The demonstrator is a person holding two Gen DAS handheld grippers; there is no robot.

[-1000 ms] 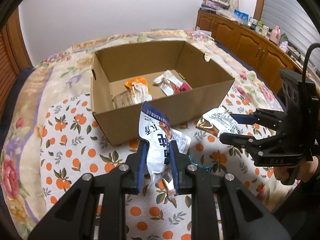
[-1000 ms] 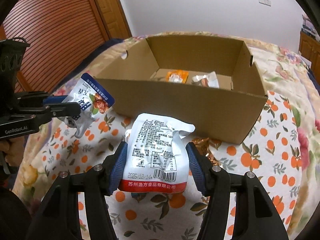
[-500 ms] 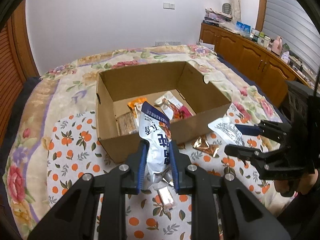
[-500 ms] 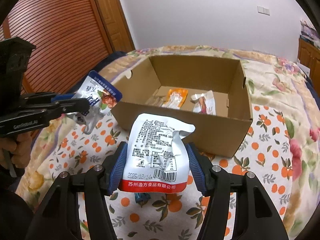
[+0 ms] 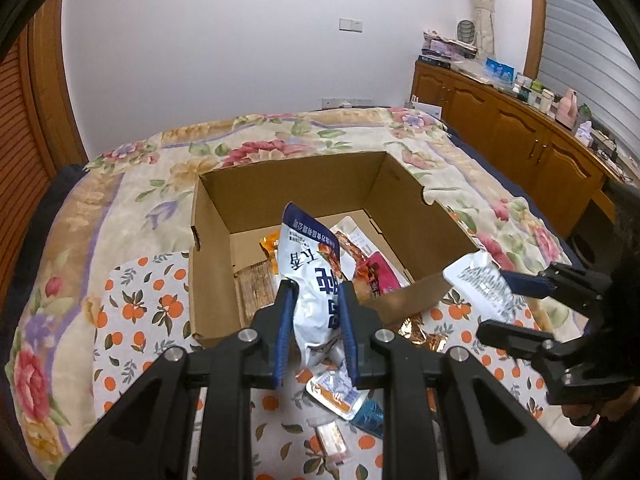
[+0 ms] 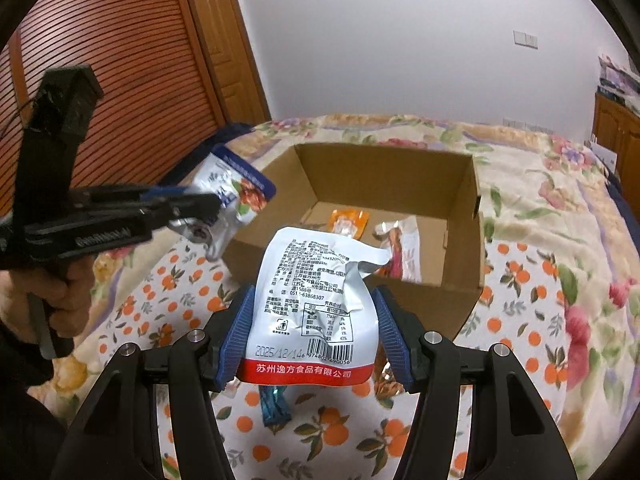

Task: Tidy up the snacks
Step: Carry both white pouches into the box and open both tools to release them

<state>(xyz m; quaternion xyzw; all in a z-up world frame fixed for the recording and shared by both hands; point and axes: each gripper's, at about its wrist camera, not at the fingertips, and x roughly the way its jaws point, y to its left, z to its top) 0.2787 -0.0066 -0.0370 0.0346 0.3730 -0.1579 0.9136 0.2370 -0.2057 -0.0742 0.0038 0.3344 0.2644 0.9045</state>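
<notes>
Left wrist view: blue-topped snack pouch [image 5: 310, 276] pinched upright in the left hand-held gripper [image 5: 314, 328], angled down before the cardboard box [image 5: 416, 300] on the bed [image 5: 140, 304]. Right hand-held gripper [image 6: 310, 332] clamps a white pouch [image 6: 316, 292] near the box.

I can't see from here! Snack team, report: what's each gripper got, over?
Left gripper shut on blue-topped pouch. Right gripper shut on white packet. Cardboard box open ahead, nothing blocking.
</notes>
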